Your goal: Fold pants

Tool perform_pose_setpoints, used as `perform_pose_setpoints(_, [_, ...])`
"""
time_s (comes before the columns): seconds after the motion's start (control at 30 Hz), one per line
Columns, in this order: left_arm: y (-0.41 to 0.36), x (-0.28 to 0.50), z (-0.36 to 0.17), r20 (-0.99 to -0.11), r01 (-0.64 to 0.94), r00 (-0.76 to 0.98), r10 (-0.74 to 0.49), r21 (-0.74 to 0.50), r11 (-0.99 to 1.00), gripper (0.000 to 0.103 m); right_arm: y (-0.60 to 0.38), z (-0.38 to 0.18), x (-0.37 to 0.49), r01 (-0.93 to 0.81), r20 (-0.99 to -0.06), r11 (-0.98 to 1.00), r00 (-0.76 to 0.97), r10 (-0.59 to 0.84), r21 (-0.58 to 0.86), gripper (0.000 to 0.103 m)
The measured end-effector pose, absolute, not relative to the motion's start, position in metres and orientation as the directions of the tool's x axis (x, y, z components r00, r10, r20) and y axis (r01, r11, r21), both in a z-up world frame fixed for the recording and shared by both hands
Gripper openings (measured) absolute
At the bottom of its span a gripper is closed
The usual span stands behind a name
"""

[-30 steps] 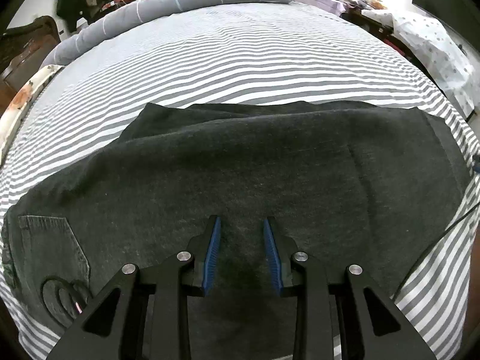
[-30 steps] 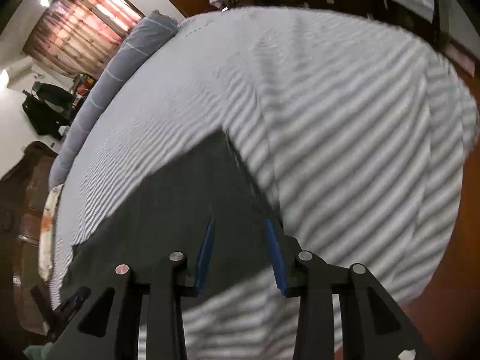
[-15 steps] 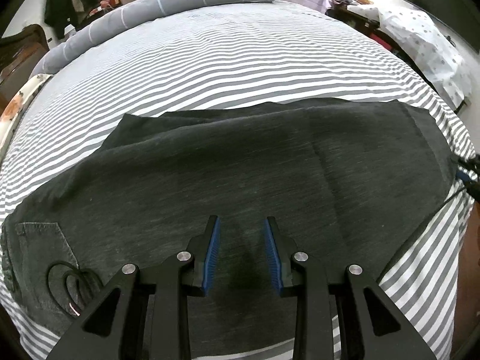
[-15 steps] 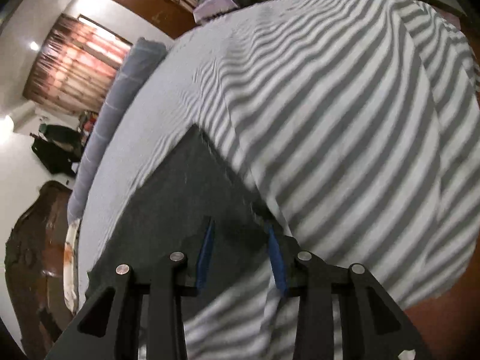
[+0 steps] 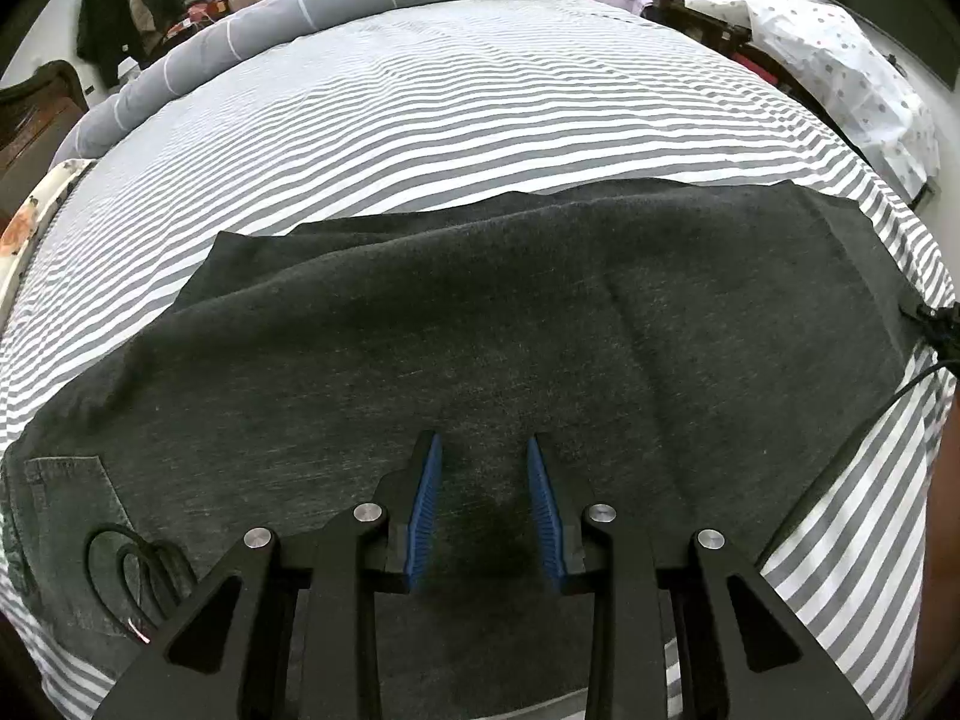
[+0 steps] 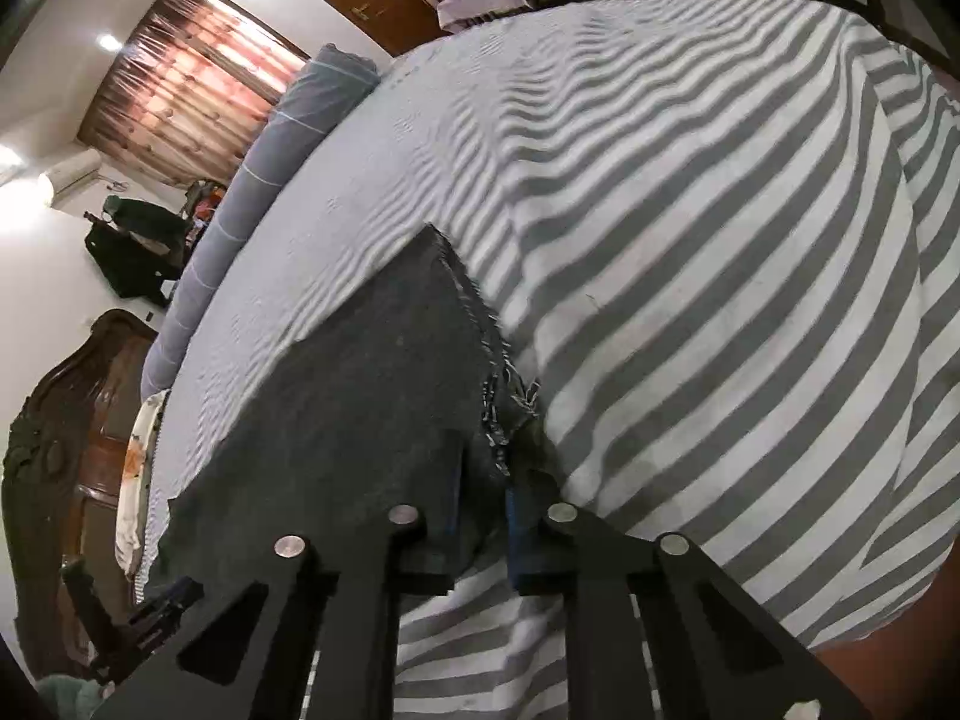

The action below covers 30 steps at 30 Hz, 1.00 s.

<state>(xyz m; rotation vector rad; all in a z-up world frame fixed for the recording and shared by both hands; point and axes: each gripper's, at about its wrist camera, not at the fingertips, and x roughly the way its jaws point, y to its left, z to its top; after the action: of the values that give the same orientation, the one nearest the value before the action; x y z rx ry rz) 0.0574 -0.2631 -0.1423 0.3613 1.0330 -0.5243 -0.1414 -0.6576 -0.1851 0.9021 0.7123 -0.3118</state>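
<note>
Dark grey pants (image 5: 480, 330) lie flat across the striped bed, folded lengthwise, back pocket (image 5: 66, 516) at the left and leg hems at the right. My left gripper (image 5: 483, 510) is open and empty, hovering over the near edge of the pants at mid-length. In the right wrist view the pants (image 6: 336, 408) end in a frayed hem (image 6: 498, 396). My right gripper (image 6: 486, 516) is low at that hem corner, with the fabric lying between its fingers; the pads are mostly hidden by cloth.
The grey-and-white striped bedsheet (image 5: 480, 108) covers the bed. A grey rolled bolster (image 5: 312, 6) lies along the far edge. A wooden headboard (image 6: 54, 420) is at the left. Cluttered furniture (image 5: 840, 60) stands beyond the right side. The bed edge drops off near the right gripper (image 6: 870, 630).
My right gripper has dropped down and forward onto the hem corner of the pants, and the cloth now sits between its fingers. My left gripper has stayed open over the pants, shifting slightly.
</note>
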Motion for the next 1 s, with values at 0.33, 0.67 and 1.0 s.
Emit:
perform_pose_setpoints(0.33, [-0.261, 0.058, -0.145, -0.878, 0.573, 0.405, -0.255, 0.026, 0.819, 0.031, -0.659, -0.191, -0.128, 0.562, -0.684, 0.532, 0.728, 0.045, 0.634, 0.012])
perform_pose_setpoints(0.67, [-0.260, 0.063, -0.146, -0.883, 0.583, 0.388, -0.266, 0.011, 0.813, 0.031, -0.650, -0.150, -0.121, 0.515, -0.619, 0.471, 0.780, 0.089, 0.716, 0.006])
perform_pose_setpoints(1.0, [-0.192, 0.084, -0.102, -0.831, 0.509, 0.352, -0.430, -0.216, 0.834, 0.031, -0.544, -0.060, -0.034, 0.269, -0.545, 0.652, 0.796, 0.264, 0.709, 0.006])
